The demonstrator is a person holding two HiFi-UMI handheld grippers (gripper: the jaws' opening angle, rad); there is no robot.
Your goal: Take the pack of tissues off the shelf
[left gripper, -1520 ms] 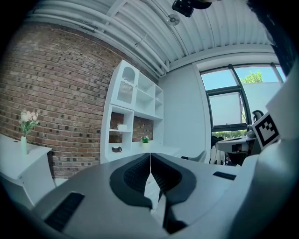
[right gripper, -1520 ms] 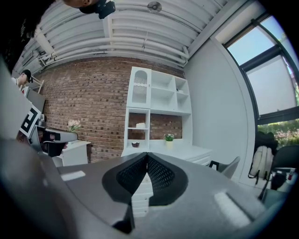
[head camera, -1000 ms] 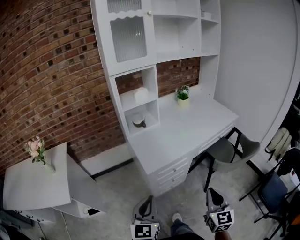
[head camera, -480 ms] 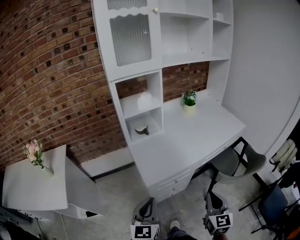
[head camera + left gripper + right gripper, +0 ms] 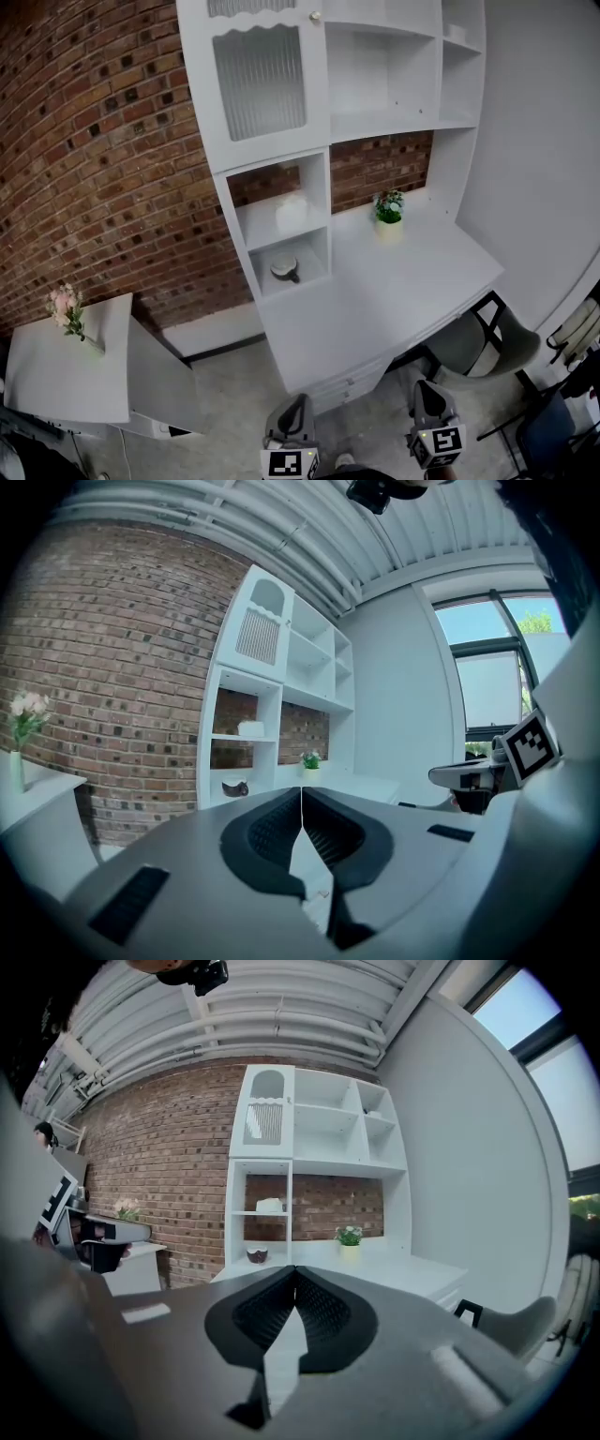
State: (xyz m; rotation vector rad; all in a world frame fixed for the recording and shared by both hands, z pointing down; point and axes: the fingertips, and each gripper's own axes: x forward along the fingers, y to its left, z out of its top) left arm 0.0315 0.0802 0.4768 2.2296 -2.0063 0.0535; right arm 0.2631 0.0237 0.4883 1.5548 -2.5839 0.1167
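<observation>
A: Where to find the soft white pack of tissues (image 5: 292, 214)?

B: Centre of head view, on the upper cubby shelf (image 5: 258, 223) of the tall white shelving unit (image 5: 322, 141). Directly above the dark round bowl (image 5: 284, 270) in the lower cubby. Well apart from both tools.

A: Jaws?

B: Pressed together on the left gripper (image 5: 297, 405), nothing pinched. Same on the right gripper (image 5: 425, 389): closed, empty. Both at the bottom edge of head view, short of the white desk (image 5: 403, 281).

A: How to do the approach well?

B: Probably: get closer first. Spread one set of jaws wide before entering the cubby. Go in level with the shelf and pinch across the pack's width. Squeeze lightly, since it looks squashy. Mind the cubby walls. Stay left of the small green plant in a yellow pot (image 5: 389, 208).

A: Anything one view has and another lacks?

B: Head view only: grey chair (image 5: 483, 342) at lower right against the desk, and the tops of the desk and the white side table (image 5: 66, 370) at lower left. Left gripper view only: tall window (image 5: 497, 682) at right. Gripper views only: ribbed ceiling, pack seen front-on at mid-frame, jaw contact line up close.
</observation>
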